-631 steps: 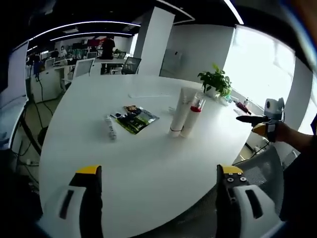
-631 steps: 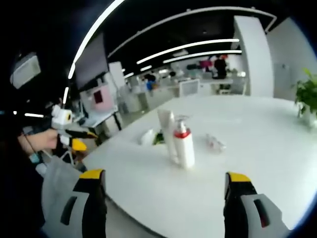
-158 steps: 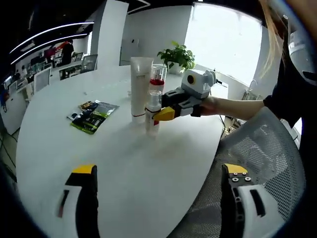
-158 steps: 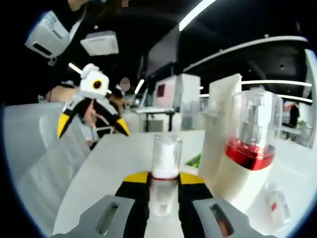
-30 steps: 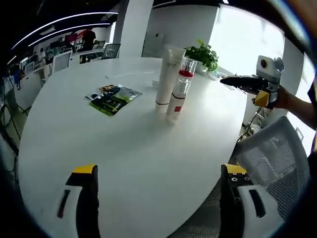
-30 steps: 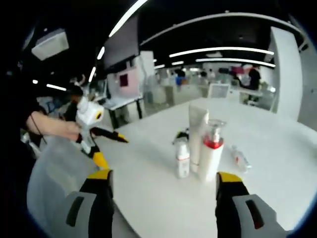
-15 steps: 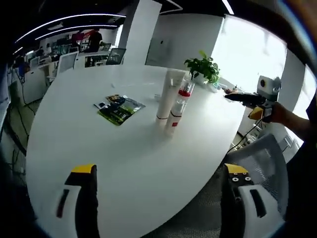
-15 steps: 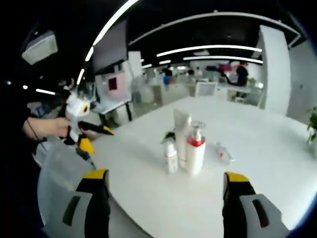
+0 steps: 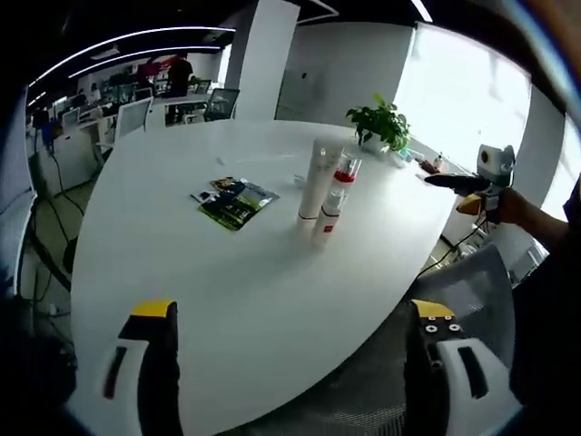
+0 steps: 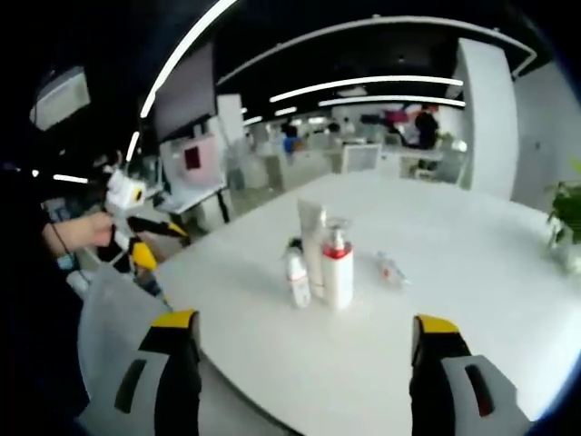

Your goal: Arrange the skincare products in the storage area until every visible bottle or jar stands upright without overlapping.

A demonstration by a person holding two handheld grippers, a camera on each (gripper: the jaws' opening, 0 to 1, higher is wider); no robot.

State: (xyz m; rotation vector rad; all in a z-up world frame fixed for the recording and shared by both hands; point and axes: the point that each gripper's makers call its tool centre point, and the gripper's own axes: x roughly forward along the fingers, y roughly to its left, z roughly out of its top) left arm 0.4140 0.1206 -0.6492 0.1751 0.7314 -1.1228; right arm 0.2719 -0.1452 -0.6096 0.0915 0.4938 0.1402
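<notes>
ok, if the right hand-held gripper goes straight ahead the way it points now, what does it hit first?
Probably the white pump bottle with the red collar, standing on the round white table roughly on its centre line. The small white bottle beside it looks about as near; depth is unclear.

Twenty-one seconds ago only the tube (image 10: 311, 238) and the pump bottle (image 10: 338, 268) stood on the table (image 10: 436, 300); now a small bottle (image 10: 296, 277) stands upright just beside them (it was clamped in the right gripper (image 10: 304, 386) five seconds ago). That gripper has let go and drawn well back, jaws wide apart and empty. The left gripper (image 9: 289, 363) has also drawn back, leaving the cluster farther ahead of its jaws.
</notes>
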